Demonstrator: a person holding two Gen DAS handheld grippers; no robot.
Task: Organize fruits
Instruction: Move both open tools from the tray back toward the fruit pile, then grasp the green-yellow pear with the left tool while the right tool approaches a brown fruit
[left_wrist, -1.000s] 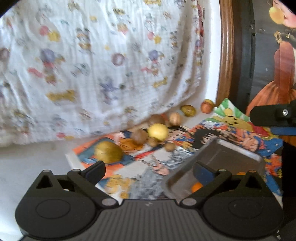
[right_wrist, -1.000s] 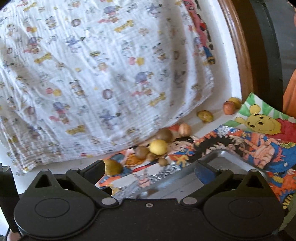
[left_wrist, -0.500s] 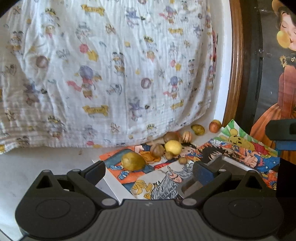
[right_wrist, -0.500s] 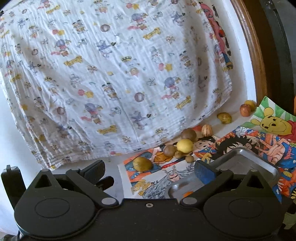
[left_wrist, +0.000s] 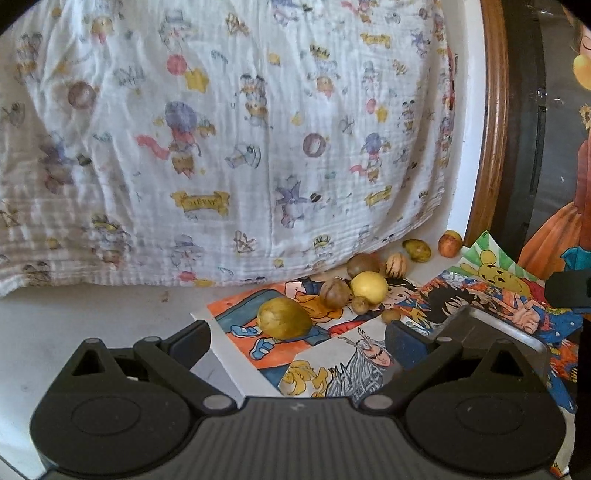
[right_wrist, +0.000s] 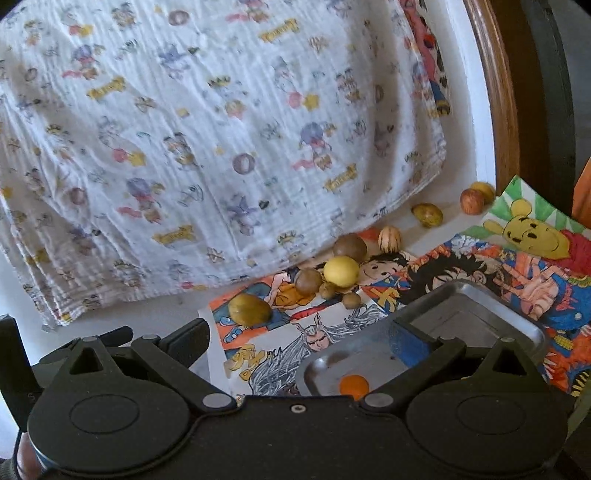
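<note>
Several fruits lie on cartoon posters: an olive-yellow one (left_wrist: 283, 318) (right_wrist: 249, 309) nearest, a bright yellow one (left_wrist: 368, 287) (right_wrist: 341, 271), brown round ones (left_wrist: 334, 292) (right_wrist: 308, 281) and small ones beside them. A metal tray (right_wrist: 517, 317) (left_wrist: 491, 328) at the right holds a small orange fruit (right_wrist: 354, 385). My left gripper (left_wrist: 297, 341) stands open and empty, above and short of the olive fruit. My right gripper (right_wrist: 299, 341) is open and empty over the tray's near left end.
A cartoon-print white cloth (left_wrist: 229, 140) hangs down behind the fruits. More fruits (right_wrist: 427, 215) (right_wrist: 471, 201) lie by the wall at the far right, beside a wooden frame (left_wrist: 493, 122). The posters (right_wrist: 524, 258) cover the surface at right; bare pale surface (left_wrist: 92, 314) lies left.
Both grippers have pulled back and risen, so the fruits and tray look smaller and farther. The orange fruit in the tray shows now in the right wrist view. Both jaws stay open.
</note>
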